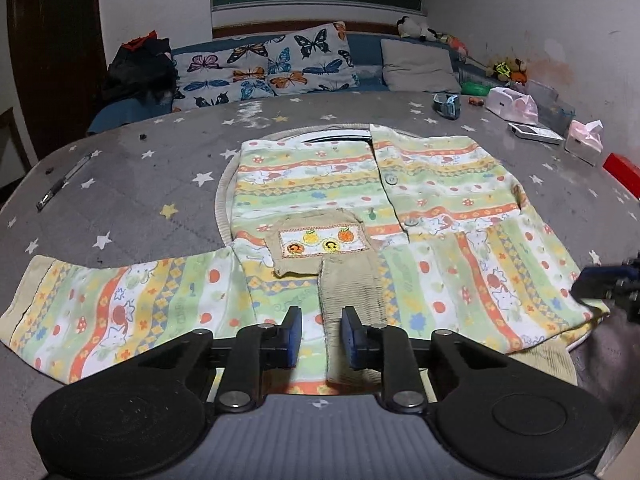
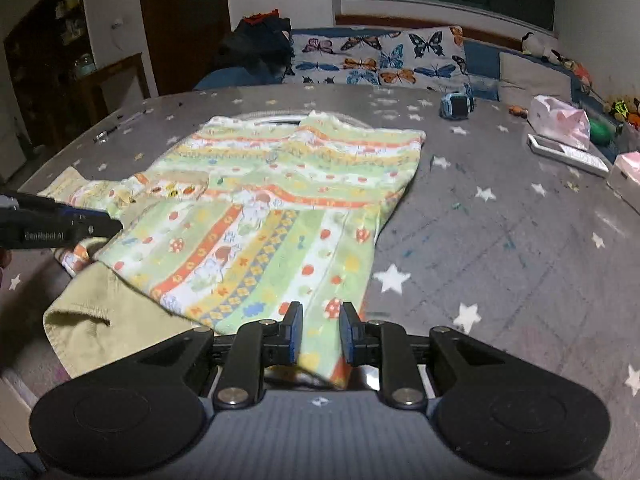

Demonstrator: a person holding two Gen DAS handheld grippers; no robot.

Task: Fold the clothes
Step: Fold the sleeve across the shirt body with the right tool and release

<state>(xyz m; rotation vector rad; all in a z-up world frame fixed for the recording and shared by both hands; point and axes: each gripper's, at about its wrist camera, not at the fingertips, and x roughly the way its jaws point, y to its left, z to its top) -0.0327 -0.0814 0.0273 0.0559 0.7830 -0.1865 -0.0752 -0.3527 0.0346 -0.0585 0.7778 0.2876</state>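
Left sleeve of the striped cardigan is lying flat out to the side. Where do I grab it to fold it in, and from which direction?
Probably take the sleeve at its beige cuff, the free outer end. Come in low from the outer side with the left gripper, jaws across the cuff edge. The sleeve lies flat and straight on the star-patterned table, so the cuff should lift and carry inward over the cardigan body.

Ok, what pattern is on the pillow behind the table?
Colourful butterflies on a pale grey ground, blue, orange, black and purple. The pillow shows best in the left wrist view.
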